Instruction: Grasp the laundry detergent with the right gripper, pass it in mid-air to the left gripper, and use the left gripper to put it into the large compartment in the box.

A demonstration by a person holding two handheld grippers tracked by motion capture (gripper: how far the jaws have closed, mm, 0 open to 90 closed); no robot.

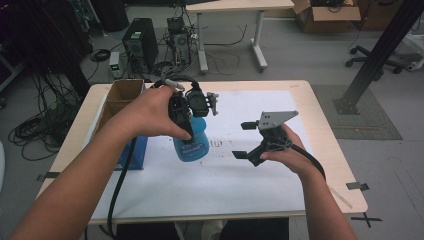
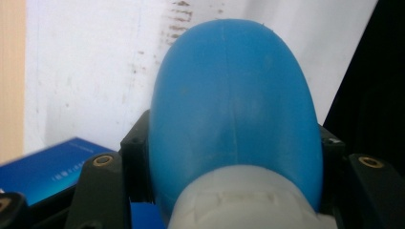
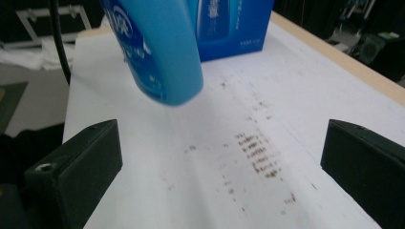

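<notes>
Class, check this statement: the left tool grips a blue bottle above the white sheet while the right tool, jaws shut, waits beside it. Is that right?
Not quite. The right tool has its jaws wide open, as the right gripper view shows. The rest holds: the left tool grips the blue bottle above the white sheet.

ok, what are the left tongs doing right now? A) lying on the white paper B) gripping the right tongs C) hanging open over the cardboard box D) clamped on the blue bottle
D: the left tongs are shut on the blue bottle, their black jaws pressing both its sides in the left gripper view, holding it tilted above the white paper.
</notes>
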